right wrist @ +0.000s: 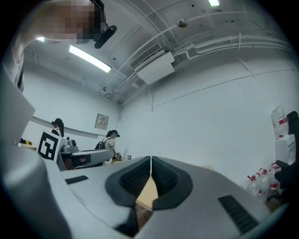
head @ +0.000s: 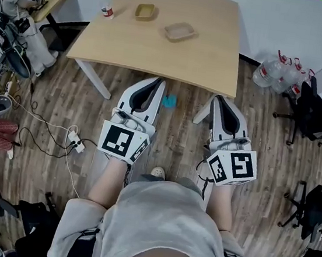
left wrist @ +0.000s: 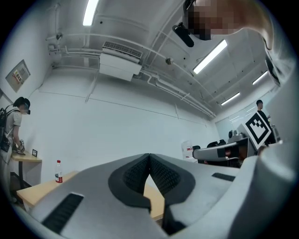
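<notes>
Looking steeply down over the person's forearms, the big pale wooden table (head: 160, 42) fills the far middle of the scene, its near edge just beyond both tools. Left gripper (head: 157, 84) and right gripper (head: 221, 100) hang side by side above the plank floor (head: 268, 162), on the near side of the table. Each has its jaws pressed together with nothing between them, and both gripper views confirm it, the ribbed pads meeting tip to tip. Far out on the tabletop sits the shallow clear tray (head: 180, 32), right of centre. The small yellowish container (head: 145, 11) lies left of it and farther back, and the upright bottle (head: 106, 5) stands near the far left edge. All three are well apart from the tools. The risk, as I judge it: meeting that light tray with closed jaws would shove it rather than grip it, and a wide sweep left could knock the bottle off the edge. Writing? The bottle's red label is too small to read, and the marker cubes (head: 123, 141) show only black-and-white squares.
</notes>
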Tool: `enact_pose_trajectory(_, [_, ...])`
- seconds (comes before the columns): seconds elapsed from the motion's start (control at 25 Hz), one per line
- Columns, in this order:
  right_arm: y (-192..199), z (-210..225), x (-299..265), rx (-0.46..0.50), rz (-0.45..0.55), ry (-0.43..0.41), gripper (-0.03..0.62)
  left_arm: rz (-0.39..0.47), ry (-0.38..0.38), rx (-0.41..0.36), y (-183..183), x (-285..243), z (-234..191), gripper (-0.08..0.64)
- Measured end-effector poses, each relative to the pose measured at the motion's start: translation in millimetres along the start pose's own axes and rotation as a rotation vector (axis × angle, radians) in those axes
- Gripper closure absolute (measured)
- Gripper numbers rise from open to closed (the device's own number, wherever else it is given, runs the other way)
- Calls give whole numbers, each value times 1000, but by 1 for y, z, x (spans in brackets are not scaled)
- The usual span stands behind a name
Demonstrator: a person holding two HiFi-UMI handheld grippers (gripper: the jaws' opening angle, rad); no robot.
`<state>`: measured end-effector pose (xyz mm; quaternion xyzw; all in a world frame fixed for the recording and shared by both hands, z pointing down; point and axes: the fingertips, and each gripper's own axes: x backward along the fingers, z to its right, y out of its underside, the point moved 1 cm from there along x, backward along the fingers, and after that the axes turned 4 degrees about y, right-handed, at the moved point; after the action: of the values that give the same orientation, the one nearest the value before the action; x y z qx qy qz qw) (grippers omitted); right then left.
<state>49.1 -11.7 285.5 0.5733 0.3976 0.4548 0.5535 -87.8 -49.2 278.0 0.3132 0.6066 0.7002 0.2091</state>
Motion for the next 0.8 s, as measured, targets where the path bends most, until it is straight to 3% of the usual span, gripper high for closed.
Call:
enact_pose_trajectory(0.4, [-2, 1, -32, 25, -30, 4, 575, 7, -26, 41, 7, -11, -32, 545])
enact_pose_trajectory(0.8, [1, 29, -73, 15, -23, -48, 575, 0, -95, 15, 11, -42, -52, 545])
